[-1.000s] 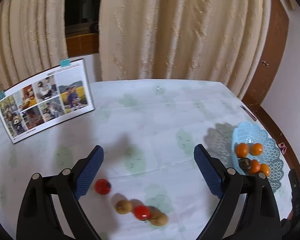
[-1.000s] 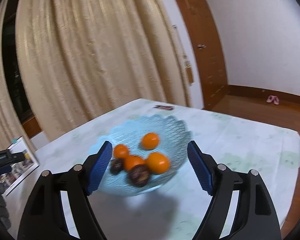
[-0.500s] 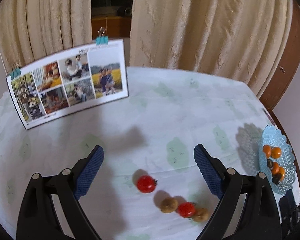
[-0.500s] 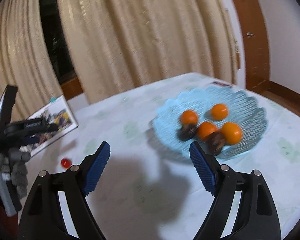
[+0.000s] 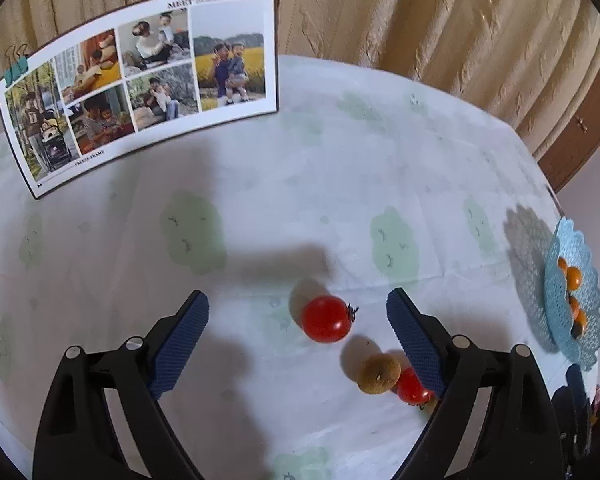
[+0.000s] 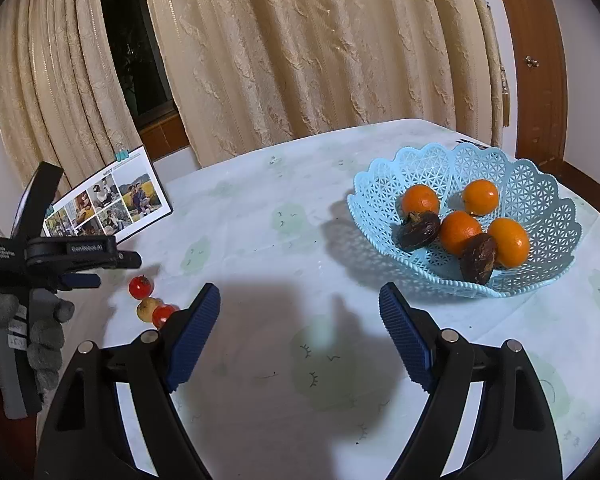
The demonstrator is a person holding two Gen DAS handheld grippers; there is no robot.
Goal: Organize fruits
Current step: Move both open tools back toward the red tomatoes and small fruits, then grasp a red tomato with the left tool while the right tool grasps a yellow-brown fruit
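Left wrist view looks steeply down, close over the table (image 5: 260, 208); right looks shallower, perhaps farther; both share it.

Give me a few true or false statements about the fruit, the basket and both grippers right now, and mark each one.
1. The blue basket holds four oranges. True.
2. The left gripper is shut on a tomato. False: it is open, and the nearest cherry tomato lies on the tablecloth between its fingers.
3. The right gripper is open and holds nothing. True.
4. The photo calendar lies flat. False: it stands upright.
5. The basket holds cherry tomatoes. False: only oranges and dark fruits.
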